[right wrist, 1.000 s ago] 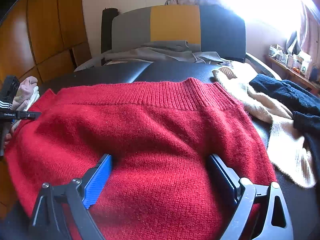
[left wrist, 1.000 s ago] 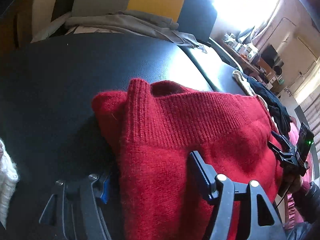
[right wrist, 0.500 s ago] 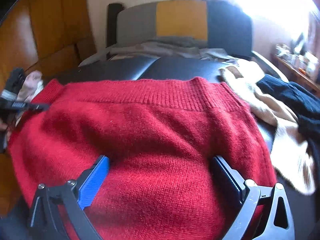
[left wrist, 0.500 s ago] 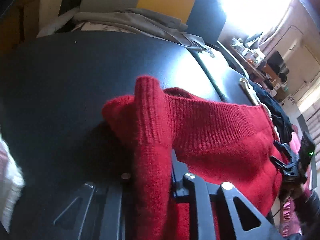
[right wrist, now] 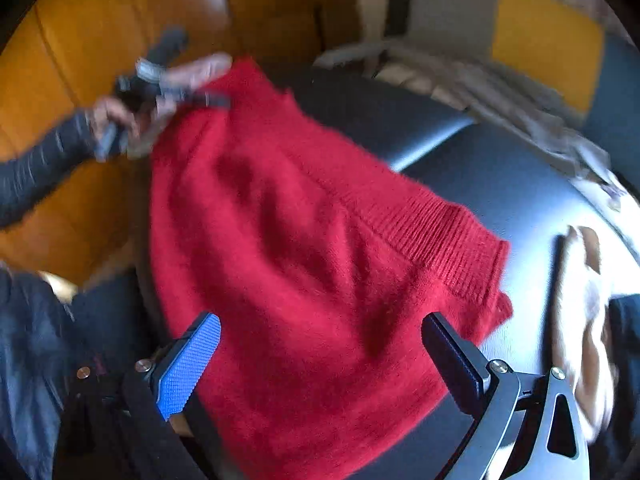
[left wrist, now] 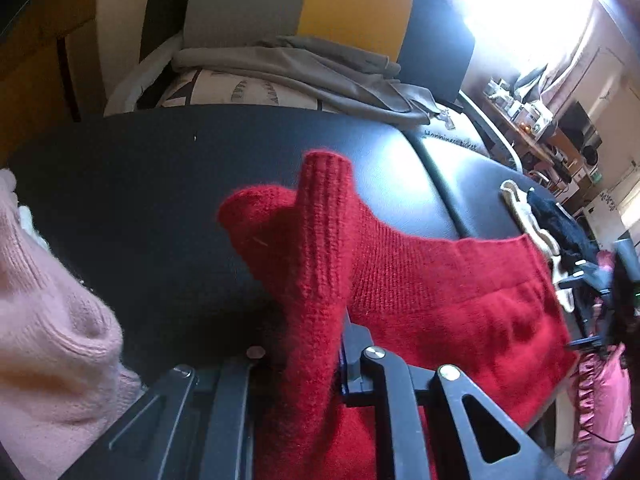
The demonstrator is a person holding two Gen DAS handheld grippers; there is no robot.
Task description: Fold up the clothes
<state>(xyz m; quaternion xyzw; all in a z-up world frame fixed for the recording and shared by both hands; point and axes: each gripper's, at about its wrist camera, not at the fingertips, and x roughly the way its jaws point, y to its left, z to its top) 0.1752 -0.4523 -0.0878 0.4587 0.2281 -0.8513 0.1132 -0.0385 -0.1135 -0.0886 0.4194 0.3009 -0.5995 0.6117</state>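
The left gripper point(left wrist: 316, 360) was closing on a fold of the red sweater point(left wrist: 440, 300), while the right gripper point(right wrist: 320, 356) stood wide open over the knit.

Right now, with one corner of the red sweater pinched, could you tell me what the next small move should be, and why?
Probably close the right claw on the red sweater. Its jaws stand wide open with the knit between them, while the left claw is closing, already pinching a fold, so only one side is gripped.

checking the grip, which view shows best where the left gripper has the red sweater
The left wrist view: the left gripper closes on a ribbed fold of the red sweater up close. The right wrist view shows it only small and blurred, at the sweater's far corner.
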